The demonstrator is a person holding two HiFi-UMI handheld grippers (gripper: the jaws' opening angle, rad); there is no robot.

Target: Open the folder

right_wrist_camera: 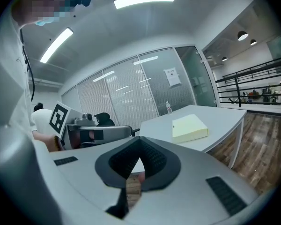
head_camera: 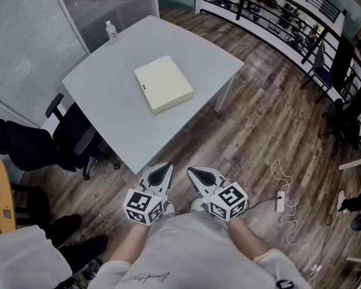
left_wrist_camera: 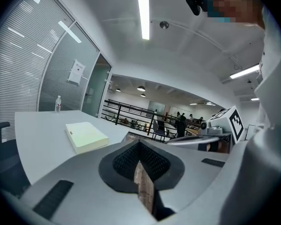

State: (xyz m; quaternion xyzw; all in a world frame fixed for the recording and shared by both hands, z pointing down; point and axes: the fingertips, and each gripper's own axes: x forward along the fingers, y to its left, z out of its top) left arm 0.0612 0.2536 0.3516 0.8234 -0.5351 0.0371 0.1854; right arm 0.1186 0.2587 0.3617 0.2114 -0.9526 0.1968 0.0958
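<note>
A pale yellow folder (head_camera: 163, 83) lies closed and flat near the middle of the white table (head_camera: 102, 95). It also shows in the left gripper view (left_wrist_camera: 86, 136) and the right gripper view (right_wrist_camera: 190, 128). Both grippers are held close to the person's body, well short of the table's near corner and above the wooden floor. The left gripper (head_camera: 162, 172) (left_wrist_camera: 139, 146) has its jaws together with nothing between them. Beside it, the right gripper (head_camera: 195, 174) (right_wrist_camera: 139, 142) is likewise shut and empty.
A water bottle (head_camera: 111, 31) stands at the table's far corner. Black office chairs (head_camera: 66, 138) sit at the table's left side. A power strip with cables (head_camera: 281, 202) lies on the floor to the right. A black railing (head_camera: 271, 11) runs along the back.
</note>
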